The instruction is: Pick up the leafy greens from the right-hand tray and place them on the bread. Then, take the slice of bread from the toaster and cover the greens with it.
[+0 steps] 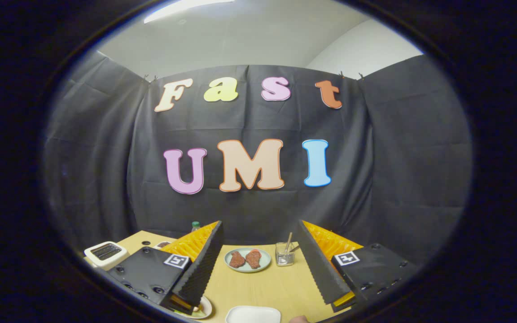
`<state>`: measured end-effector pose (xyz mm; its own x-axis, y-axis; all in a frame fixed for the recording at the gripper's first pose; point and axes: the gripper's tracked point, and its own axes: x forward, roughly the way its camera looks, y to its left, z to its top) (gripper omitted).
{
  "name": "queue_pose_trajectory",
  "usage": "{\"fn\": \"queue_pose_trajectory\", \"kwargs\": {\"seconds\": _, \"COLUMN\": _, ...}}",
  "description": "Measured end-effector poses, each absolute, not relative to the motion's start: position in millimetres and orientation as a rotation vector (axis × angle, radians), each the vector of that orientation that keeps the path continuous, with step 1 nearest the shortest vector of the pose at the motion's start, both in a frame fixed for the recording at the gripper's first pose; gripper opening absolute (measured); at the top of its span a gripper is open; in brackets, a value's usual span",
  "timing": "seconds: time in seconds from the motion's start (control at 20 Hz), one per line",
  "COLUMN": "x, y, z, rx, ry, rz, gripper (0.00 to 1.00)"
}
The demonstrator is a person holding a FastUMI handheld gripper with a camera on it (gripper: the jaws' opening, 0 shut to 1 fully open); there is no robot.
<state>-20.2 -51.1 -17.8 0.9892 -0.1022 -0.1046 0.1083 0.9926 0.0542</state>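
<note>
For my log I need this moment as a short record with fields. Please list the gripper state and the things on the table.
gripper: gripper open, jaws wide apart, holding nothing
between jaws: round plate with two reddish-brown pieces
beside plate: clear glass with a stick in it
beyond left jaw: toaster
near side: white tray
table: light wood table

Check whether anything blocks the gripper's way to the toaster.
Nothing visible does. The open gripper hangs above the table, holding nothing; the toaster stands at the table's corner, left of the left finger, its top uncovered.
</note>
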Motion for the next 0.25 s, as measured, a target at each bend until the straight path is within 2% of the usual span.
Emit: {"fn": "queue_pose_trajectory", "kwargs": {"seconds": 0.25, "x": -22.3, "y": -61.7, "z": -1.9, "rx": 0.050, "ry": 0.084, "rz": -0.115, "gripper": 1.00}}
